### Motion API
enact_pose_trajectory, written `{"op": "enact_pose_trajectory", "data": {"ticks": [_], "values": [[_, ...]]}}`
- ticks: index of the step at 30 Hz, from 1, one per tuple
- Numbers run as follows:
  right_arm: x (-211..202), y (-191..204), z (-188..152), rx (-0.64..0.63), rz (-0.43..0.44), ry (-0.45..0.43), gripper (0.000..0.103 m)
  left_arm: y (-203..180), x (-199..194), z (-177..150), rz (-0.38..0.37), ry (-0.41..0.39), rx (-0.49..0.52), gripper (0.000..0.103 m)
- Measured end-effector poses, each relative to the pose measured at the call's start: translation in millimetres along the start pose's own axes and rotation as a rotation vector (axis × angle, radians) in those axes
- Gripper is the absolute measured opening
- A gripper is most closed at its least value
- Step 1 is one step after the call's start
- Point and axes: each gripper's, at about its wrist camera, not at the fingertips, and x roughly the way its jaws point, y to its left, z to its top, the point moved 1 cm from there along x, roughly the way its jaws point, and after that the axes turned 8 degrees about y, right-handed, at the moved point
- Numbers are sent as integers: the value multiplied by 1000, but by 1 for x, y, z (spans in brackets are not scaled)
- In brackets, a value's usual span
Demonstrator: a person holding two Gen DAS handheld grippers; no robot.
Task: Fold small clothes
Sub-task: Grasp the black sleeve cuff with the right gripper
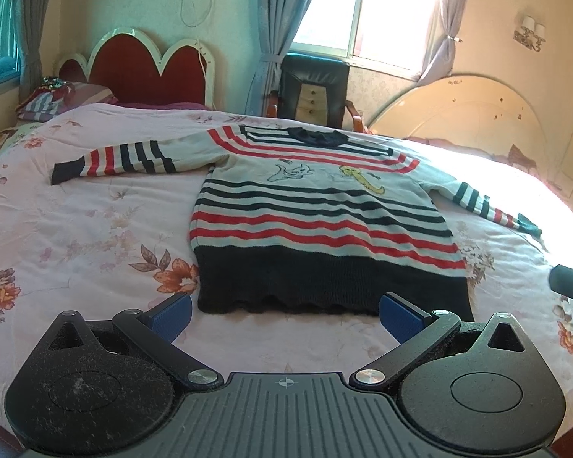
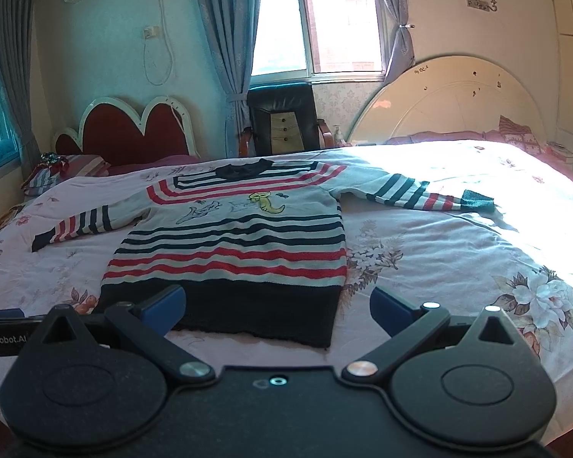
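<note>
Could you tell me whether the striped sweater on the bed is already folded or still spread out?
Spread out: the striped sweater lies flat on the bed, both sleeves extended sideways, nothing folded over.

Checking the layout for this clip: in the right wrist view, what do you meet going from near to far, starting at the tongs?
Right tongs, open, → dark hem band of the striped sweater → embroidered figures on its chest → dark collar → black chair → window.

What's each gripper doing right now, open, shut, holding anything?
Left gripper: open, empty, just short of the striped sweater's dark hem.
Right gripper: open, empty, over the hem's right corner, gripping nothing.
</note>
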Motion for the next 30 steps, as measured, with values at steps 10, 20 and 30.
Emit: {"op": "enact_pose_trajectory", "data": {"ticks": [10, 20, 30], "values": [[85, -120, 77, 228, -87, -117, 72, -20, 107, 91, -34, 39, 56, 103], [243, -313, 101, 710, -201, -67, 46, -53, 249, 168, 20, 133, 34, 103], [289, -361, 85, 805, -207, -58, 10, -31, 293, 207, 38, 118, -6, 103]]}}
